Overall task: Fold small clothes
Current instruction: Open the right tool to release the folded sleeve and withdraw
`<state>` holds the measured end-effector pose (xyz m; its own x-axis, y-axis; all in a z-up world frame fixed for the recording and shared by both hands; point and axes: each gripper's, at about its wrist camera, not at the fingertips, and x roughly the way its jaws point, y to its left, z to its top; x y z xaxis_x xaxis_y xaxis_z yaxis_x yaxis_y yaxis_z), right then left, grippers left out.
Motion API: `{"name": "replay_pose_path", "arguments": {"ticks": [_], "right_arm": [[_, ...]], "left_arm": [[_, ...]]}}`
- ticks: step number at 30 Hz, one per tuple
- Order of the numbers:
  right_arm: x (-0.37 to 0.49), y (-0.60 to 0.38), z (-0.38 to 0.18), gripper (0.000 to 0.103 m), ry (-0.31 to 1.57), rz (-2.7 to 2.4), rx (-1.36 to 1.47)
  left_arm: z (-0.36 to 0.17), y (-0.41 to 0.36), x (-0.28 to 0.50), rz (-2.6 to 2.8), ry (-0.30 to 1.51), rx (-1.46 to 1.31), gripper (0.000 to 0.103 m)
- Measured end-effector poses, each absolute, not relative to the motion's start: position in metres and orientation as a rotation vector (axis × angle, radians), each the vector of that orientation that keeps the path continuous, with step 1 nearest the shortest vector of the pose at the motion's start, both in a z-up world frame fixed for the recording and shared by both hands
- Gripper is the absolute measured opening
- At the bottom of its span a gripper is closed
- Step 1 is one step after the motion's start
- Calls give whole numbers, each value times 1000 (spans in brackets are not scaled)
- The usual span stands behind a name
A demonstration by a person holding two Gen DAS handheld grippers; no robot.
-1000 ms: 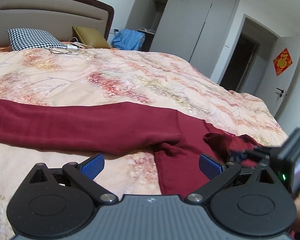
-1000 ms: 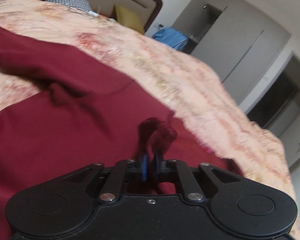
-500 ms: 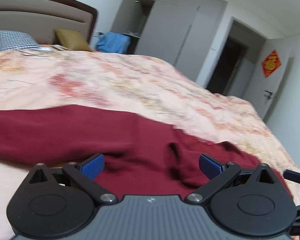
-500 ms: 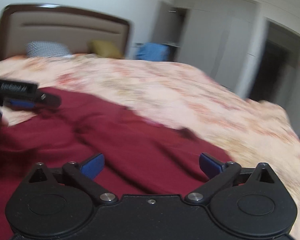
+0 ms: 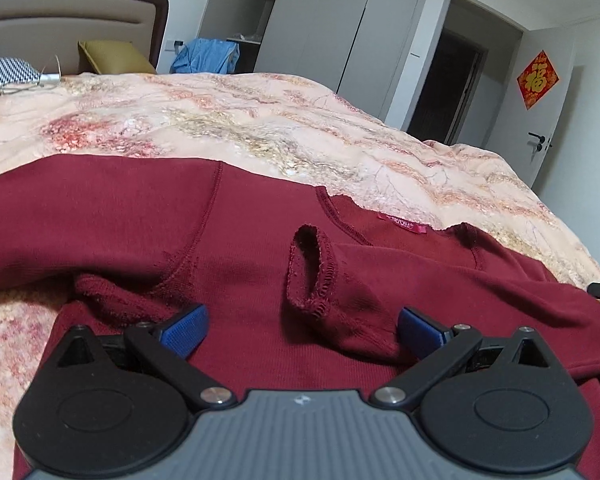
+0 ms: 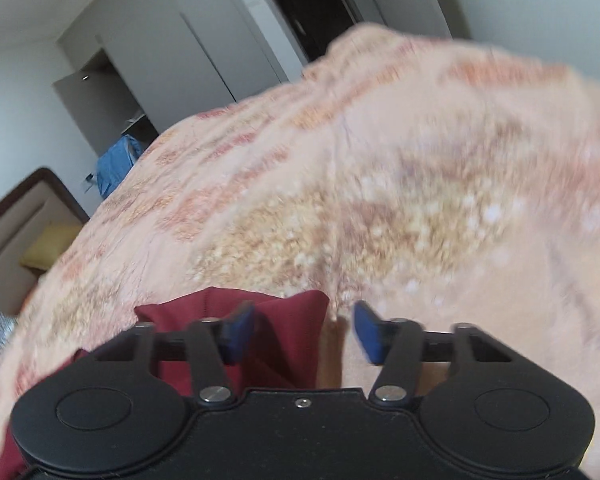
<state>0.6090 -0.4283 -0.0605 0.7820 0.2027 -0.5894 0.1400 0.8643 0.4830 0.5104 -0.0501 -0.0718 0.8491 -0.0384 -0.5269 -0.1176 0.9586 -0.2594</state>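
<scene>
- Since the earlier frame, the left gripper [image 5: 302, 326] has shifted over the body of the dark red sweater [image 5: 228, 240]; the right gripper [image 6: 303, 330] has let go of the cuff, swung to the sweater's right edge and rolled, so its view is now tilted.
- Left gripper: jaws spread wide, nothing pinched; it hovers above the sweater's front.
- Sweater location: spread flat on the bed [image 5: 260, 120] near its front edge, one sleeve stretched out to the left.
- Folded sleeve cuff [image 5: 310, 270]: lies on the chest, just below the collar with its pink label [image 5: 406, 225].
- Right gripper: jaws have just been closing and stand partly apart; a corner of the sweater [image 6: 284, 312] lies between them beside the left pad, not clamped.
- Open room: bare floral bedcover extends beyond the sweater to the far and right edges of the bed.
- Surroundings at the headboard [image 5: 72, 20]: checked pillow [image 5: 4, 74], olive cushion [image 5: 114, 56], white cable [image 5: 40, 82].
- Beyond the bed: blue cloth [image 5: 204, 56], grey wardrobe [image 5: 332, 28], dark doorway [image 5: 448, 88].
</scene>
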Motion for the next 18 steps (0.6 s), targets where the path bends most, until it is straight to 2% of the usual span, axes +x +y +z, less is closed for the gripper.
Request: {"name": "replay_pose_path", "arguments": {"ticks": [1, 6, 9, 12, 13, 16, 18], "right_arm": [[612, -426, -62, 12, 682, 51, 532], [599, -409, -33, 7, 537, 107, 154], [605, -417, -41, 8, 574, 75, 110], [603, -418, -54, 12, 613, 72, 114], [600, -420, -55, 15, 609, 70, 146], [584, -431, -52, 37, 594, 58, 252], [572, -436, -49, 40, 599, 57, 291]], "left_arm": [[-71, -50, 510, 43, 557, -287, 103], [-71, -48, 508, 36, 549, -302, 103], [-71, -47, 509, 37, 551, -298, 103], [-71, -48, 510, 40, 553, -288, 103], [-71, -49, 510, 41, 554, -286, 103], [-71, -49, 510, 40, 553, -288, 103], [-71, -49, 510, 38, 552, -291, 103]]}}
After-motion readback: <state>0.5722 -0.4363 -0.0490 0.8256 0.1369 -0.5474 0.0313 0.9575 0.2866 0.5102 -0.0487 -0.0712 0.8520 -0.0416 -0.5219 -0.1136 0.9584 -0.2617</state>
